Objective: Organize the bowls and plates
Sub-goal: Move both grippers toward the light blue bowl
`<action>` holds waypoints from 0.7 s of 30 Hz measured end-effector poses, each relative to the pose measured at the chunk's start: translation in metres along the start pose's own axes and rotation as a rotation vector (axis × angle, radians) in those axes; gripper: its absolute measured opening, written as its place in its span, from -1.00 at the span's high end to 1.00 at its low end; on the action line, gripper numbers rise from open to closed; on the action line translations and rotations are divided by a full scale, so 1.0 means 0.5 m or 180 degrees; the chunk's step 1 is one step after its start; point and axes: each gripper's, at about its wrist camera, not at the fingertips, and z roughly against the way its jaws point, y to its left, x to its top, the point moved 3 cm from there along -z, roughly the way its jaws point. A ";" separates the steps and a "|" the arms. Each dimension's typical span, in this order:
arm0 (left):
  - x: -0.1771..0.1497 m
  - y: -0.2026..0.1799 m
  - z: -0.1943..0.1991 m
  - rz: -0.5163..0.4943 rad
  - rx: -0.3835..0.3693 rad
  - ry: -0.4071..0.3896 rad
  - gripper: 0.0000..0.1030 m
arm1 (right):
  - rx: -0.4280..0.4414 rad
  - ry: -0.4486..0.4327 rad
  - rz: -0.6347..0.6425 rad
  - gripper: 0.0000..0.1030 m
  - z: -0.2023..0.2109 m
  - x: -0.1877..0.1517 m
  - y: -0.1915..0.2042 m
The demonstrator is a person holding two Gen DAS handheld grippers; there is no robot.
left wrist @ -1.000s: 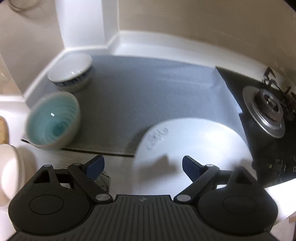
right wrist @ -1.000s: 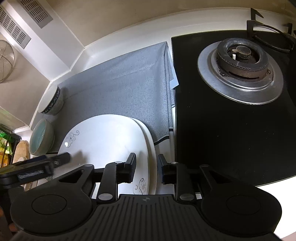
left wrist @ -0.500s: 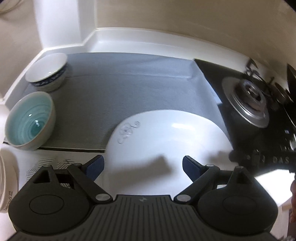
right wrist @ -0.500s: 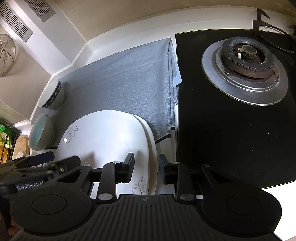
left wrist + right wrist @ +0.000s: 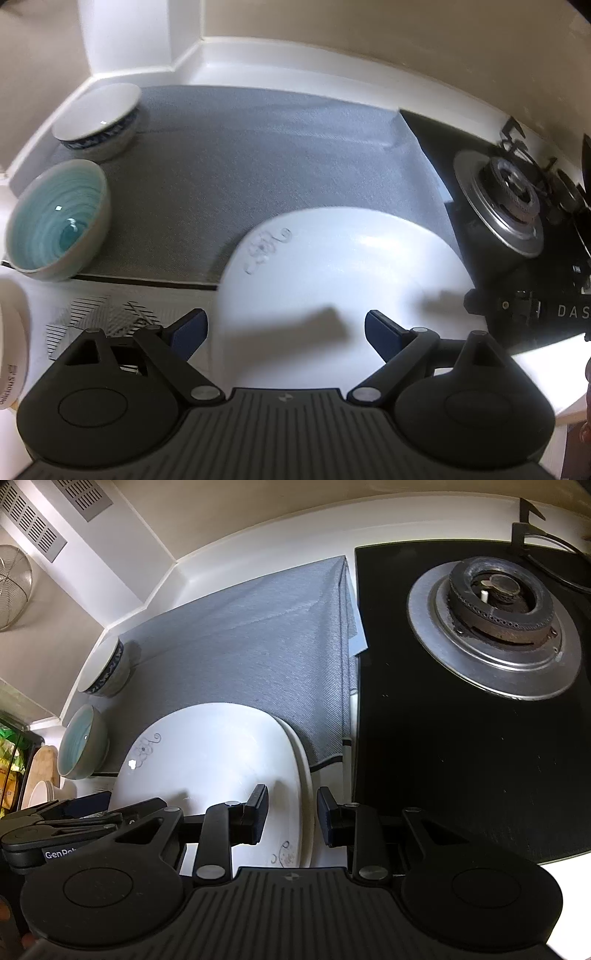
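Note:
A white plate with a grey flower print lies flat, partly on the grey mat. A second white edge runs along its right side; I cannot tell if that is another plate beneath. My left gripper hovers open over the plate's near left part. My right gripper straddles the plate's right rim, jaws slightly apart, pads off it. At the mat's left stand a teal bowl and, behind it, a blue-patterned white bowl.
A black glass hob with a gas burner borders the mat on the right. White walls close the back and the left corner. A white container and a wooden board stand at the far left.
My right gripper's jaws have widened a little around the plate's rim. My left gripper has swung slightly to the right, and the right gripper now shows in its view. The plate and bowls stayed put.

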 end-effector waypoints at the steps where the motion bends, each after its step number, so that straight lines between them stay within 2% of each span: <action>1: 0.003 0.004 0.007 0.0017 0.0034 -0.0040 -0.84 | 0.0016 -0.0005 0.0016 0.32 0.001 0.004 0.004; 4: 0.011 0.028 0.038 0.0101 0.0117 -0.0181 -0.86 | 0.0102 -0.0029 0.0118 0.14 0.005 0.019 0.025; 7: 0.018 0.067 0.075 0.0264 0.0226 -0.0328 -0.99 | 0.0225 -0.0042 0.0276 -0.01 0.005 0.035 0.063; 13: 0.001 0.185 0.144 0.0809 0.0504 -0.0438 -0.99 | 0.0563 0.0003 0.0793 -0.26 -0.008 0.054 0.182; 21: -0.059 0.398 0.226 0.1663 0.1212 -0.0475 -0.99 | 0.0989 0.0197 0.1453 -0.33 -0.064 0.052 0.372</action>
